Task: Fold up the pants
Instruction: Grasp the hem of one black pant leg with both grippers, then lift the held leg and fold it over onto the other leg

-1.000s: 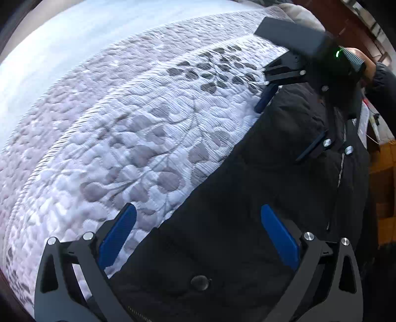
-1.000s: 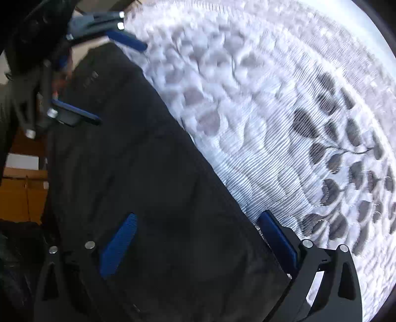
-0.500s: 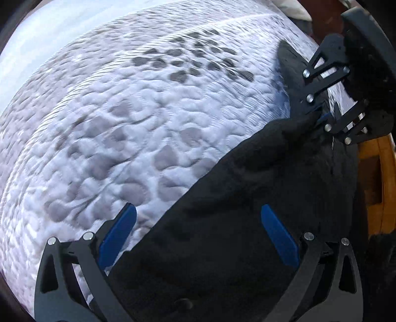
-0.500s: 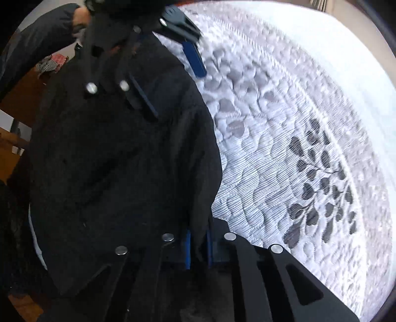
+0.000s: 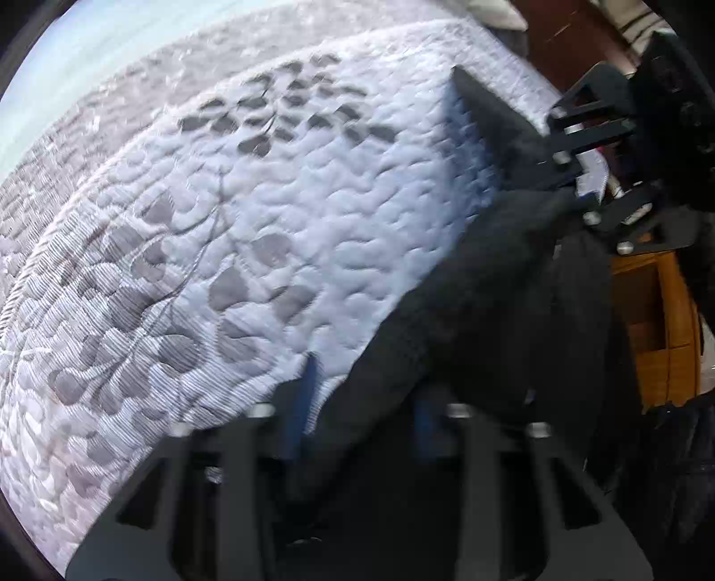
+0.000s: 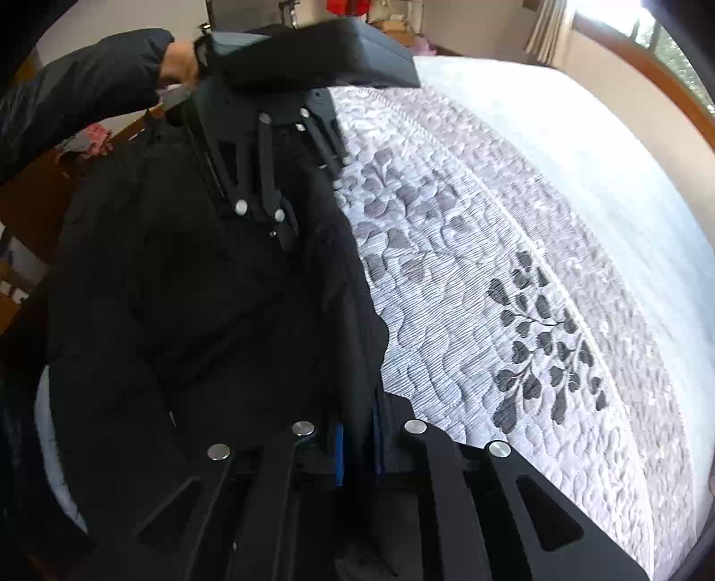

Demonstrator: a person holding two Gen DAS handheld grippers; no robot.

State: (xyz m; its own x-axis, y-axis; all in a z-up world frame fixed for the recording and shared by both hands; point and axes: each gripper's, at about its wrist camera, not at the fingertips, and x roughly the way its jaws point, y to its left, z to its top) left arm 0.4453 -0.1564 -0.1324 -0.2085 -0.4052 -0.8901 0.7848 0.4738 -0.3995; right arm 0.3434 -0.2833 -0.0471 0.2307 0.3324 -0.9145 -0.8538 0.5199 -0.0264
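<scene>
Black pants [image 5: 482, 304] hang and bunch at the near edge of a quilted mattress [image 5: 277, 214]. In the left wrist view my left gripper [image 5: 362, 411] has its blue pads closed in on a fold of the black cloth; the picture is blurred. My right gripper [image 5: 594, 178] shows at the upper right of that view, gripping the pants edge. In the right wrist view my right gripper [image 6: 357, 447] is shut on the pants [image 6: 201, 304] edge between its blue pads. My left gripper [image 6: 286, 232] is above it, fingertips sunk in the cloth.
The mattress [image 6: 514, 290] has a grey leaf pattern and a raised seam, stretching far to the right. Orange wooden furniture [image 5: 657, 330] stands beside the bed. A window [image 6: 661, 40] and curtain are at the back right.
My left gripper has closed from wide open onto the pants. My right gripper, shut since half a second ago, stays on the cloth. Both have lifted the pants edge off the mattress.
</scene>
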